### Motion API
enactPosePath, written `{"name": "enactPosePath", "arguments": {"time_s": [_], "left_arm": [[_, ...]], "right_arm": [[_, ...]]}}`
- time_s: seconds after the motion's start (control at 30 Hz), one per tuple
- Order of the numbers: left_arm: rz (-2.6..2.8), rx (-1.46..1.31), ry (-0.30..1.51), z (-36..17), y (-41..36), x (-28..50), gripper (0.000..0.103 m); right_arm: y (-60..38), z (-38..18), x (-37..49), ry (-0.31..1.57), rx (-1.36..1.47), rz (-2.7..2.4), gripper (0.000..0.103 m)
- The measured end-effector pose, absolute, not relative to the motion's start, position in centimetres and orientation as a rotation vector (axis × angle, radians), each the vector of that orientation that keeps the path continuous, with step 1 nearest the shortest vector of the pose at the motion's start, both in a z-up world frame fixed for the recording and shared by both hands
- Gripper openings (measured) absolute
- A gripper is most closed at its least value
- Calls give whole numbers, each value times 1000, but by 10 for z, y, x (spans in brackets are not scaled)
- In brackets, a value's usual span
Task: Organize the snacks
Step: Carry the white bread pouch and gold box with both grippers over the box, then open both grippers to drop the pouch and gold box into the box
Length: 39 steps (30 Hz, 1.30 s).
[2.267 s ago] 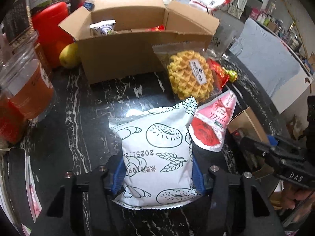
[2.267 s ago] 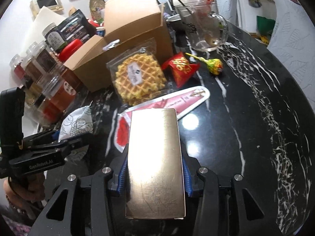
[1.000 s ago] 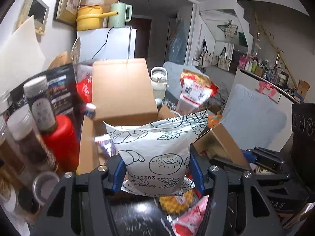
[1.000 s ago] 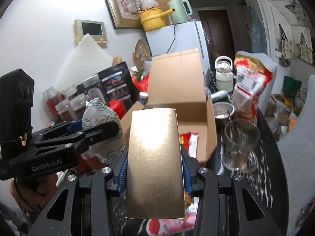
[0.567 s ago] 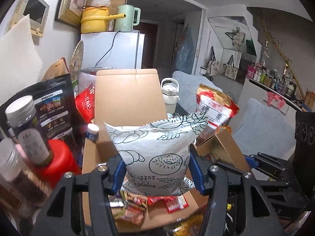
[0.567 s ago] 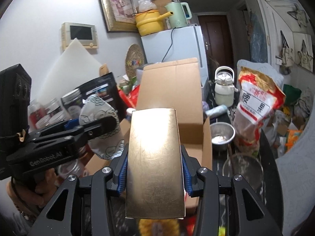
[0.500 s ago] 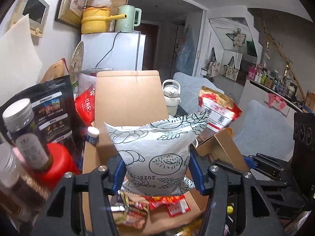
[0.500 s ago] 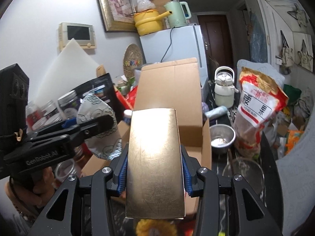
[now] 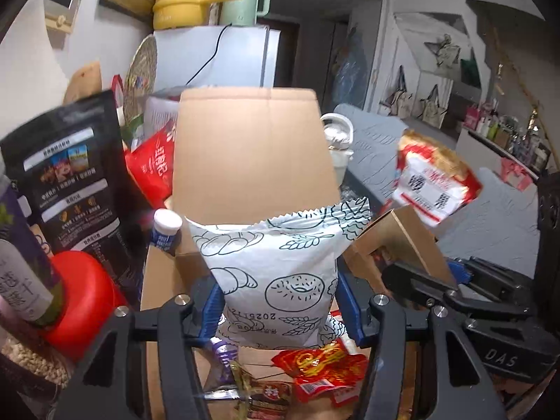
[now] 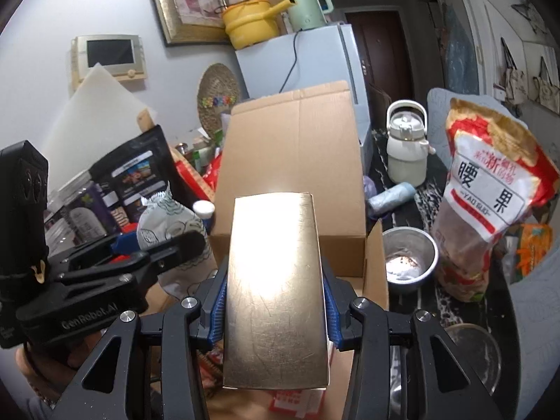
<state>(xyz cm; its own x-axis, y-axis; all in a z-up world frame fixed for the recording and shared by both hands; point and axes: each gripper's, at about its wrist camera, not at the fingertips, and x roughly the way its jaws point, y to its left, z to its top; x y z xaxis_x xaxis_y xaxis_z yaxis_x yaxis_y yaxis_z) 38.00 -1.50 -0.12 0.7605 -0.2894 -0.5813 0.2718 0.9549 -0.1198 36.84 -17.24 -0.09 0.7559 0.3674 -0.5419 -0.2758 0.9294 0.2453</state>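
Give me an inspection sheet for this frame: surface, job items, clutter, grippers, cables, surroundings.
Surface: black marbled counter, mostly covered.
Job's things: open cardboard box with snack packets inside; white bread-print bag; gold box.
Clutter: black pouch, red container, cashew bag, steel bowl, white kettle.
Grippers: left gripper shut on the bread-print bag over the box; right gripper shut on the gold box.
Cables: black cord down the fridge front.
Surroundings: fridge topped by yellow pot and green kettle; framed picture.
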Motion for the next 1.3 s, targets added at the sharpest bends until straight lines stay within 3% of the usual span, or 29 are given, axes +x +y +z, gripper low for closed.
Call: {"name": "enactPosePath", "arguments": {"time_s": [1.0,1.13,1.3], "left_arm": [[-151,67,909,-65,-27,428,56],[-132,66,903,-61,-27,428,56],[-73,105,814,-43,-28,415,56]], "right_arm": [[-157,-62,411,850,92,308,47],[-156,-56,408,828,81,301,57],[-157,-45,401,792,66,291,61]]}}
